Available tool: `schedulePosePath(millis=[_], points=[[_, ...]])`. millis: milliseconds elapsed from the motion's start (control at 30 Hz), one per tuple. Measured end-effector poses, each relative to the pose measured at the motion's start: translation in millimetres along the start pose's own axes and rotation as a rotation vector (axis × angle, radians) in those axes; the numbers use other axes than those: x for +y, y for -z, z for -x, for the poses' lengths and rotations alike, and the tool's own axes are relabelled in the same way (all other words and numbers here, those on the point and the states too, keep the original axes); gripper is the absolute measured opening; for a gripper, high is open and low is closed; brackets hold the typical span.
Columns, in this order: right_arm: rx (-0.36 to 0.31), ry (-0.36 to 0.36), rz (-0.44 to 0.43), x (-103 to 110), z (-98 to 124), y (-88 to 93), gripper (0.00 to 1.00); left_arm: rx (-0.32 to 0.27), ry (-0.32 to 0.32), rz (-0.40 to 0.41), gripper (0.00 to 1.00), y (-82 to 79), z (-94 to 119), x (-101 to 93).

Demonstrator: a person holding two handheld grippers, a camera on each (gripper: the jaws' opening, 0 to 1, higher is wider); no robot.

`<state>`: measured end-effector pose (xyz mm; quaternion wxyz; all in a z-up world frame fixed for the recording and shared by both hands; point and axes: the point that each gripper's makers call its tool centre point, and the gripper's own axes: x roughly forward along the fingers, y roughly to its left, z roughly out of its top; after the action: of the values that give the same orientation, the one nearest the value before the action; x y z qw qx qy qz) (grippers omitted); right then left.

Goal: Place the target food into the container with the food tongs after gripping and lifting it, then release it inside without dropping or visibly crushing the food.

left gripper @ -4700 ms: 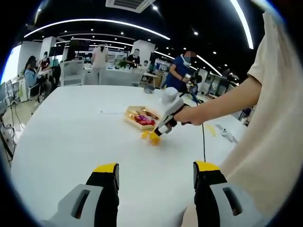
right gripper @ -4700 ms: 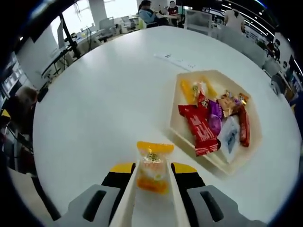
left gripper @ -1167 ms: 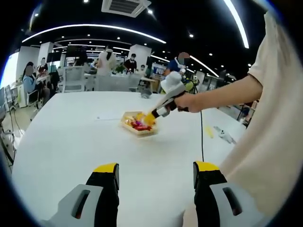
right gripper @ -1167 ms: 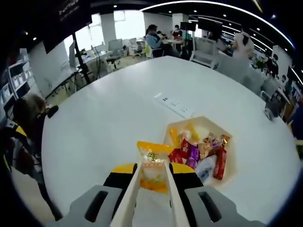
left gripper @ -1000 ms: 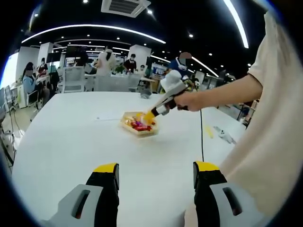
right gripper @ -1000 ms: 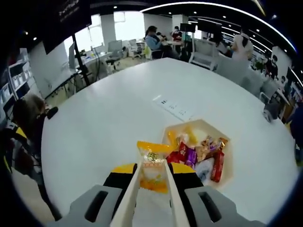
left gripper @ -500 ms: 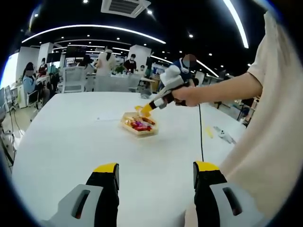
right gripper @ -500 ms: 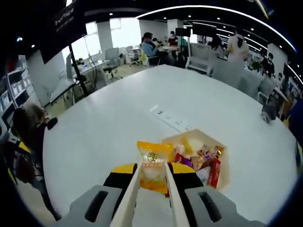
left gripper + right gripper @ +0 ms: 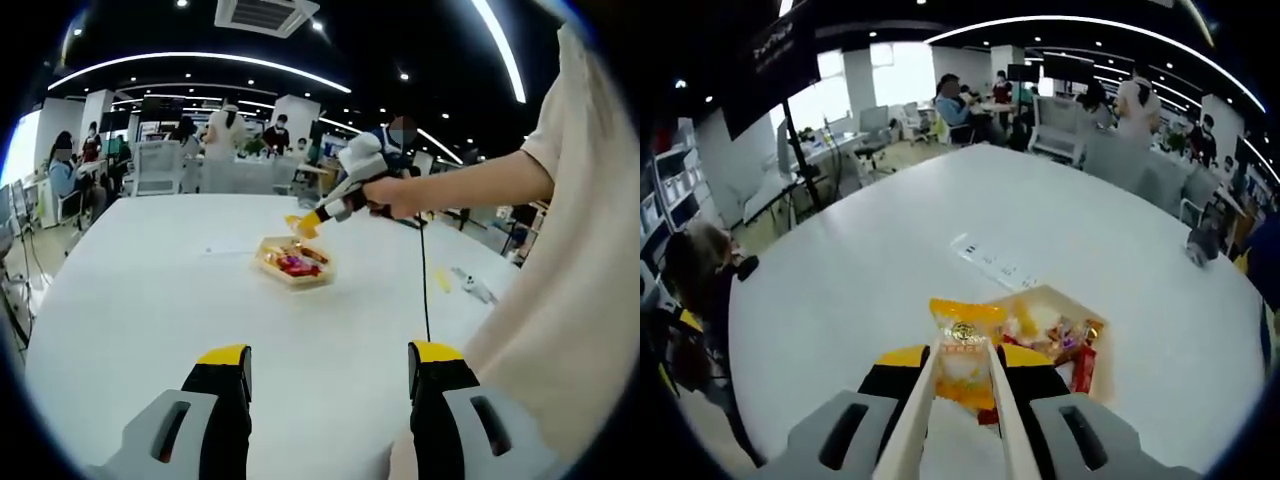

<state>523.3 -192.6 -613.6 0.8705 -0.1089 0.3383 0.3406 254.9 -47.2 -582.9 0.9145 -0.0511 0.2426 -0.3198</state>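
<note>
An orange plastic-wrapped snack packet (image 9: pixel 960 362) sits pinched between cream food tongs (image 9: pixel 952 430) clamped by the right gripper (image 9: pixel 958 385), above the beige tray of wrapped sweets (image 9: pixel 1102 352) at 2 o'clock on the white table (image 9: pixel 890 280). The left gripper (image 9: pixel 328 352) hovers wide, holding nothing.

I see a wide white table (image 9: pixel 870 270) with a flat white sheet (image 9: pixel 993 262) lying on it. Off its far edge, seated and standing people (image 9: pixel 210 130) among desks and chairs (image 9: pixel 1060 125). A dark signboard (image 9: pixel 775 60) hangs overhead. Ceiling light strips (image 9: pixel 200 62) and a vent (image 9: pixel 265 14) above.
</note>
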Motion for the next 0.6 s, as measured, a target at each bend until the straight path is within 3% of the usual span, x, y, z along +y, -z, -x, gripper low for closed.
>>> schedulePosePath(millis=[600], points=[[-0.009, 0.040, 0.000, -27.3, 9.6, -3.9, 0.26, 0.001, 0.000, -0.001, 0.63, -0.5, 0.1, -0.5]])
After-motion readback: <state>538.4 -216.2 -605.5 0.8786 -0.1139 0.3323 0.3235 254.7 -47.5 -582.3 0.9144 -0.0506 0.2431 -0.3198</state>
